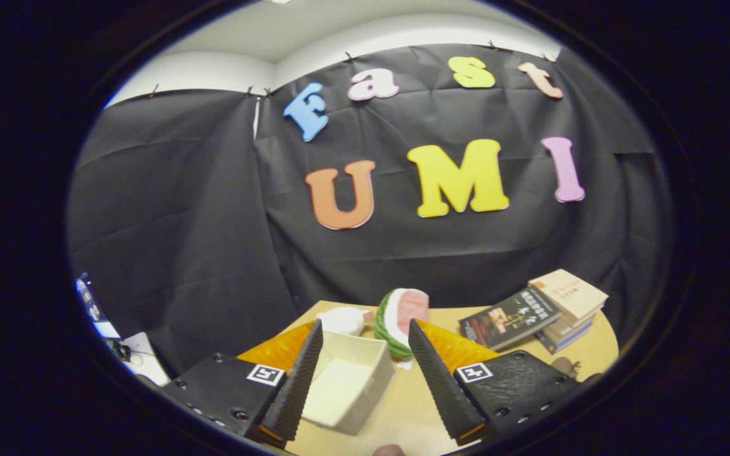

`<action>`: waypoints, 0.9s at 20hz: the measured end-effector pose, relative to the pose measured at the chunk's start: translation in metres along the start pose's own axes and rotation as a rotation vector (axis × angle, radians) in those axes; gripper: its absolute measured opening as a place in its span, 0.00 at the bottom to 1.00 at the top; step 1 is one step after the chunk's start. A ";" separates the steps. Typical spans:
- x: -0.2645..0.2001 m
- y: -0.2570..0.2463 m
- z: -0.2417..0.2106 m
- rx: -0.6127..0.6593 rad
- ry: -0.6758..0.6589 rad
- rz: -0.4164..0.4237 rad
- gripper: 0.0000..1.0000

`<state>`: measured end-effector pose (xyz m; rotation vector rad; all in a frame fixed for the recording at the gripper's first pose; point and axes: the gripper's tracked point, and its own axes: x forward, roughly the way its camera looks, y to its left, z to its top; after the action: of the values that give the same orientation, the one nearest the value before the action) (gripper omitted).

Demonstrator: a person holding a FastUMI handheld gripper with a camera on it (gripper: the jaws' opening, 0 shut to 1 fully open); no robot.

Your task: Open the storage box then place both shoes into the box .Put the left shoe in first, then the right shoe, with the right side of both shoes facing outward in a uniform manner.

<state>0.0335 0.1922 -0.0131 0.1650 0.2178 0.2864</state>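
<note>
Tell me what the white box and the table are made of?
The white box, lying open between the spread tongs, looks like matte card or thin plastic: flat, dull walls with crisp edges. The table looks like pale, smooth wood or laminate, with an even tan surface; which of the two is unclear.

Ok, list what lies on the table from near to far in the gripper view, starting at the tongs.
Open tongs → white open box between the fingers → green and pink shoe just beyond → black booth wall.
</note>
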 end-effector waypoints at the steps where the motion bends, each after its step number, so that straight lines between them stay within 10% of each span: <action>1: -0.007 -0.022 -0.003 0.000 0.003 -0.036 0.83; 18: -0.012 -0.240 -0.187 0.055 0.373 -0.297 0.92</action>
<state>0.0413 -0.0139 -0.2368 0.1305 0.6140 0.0130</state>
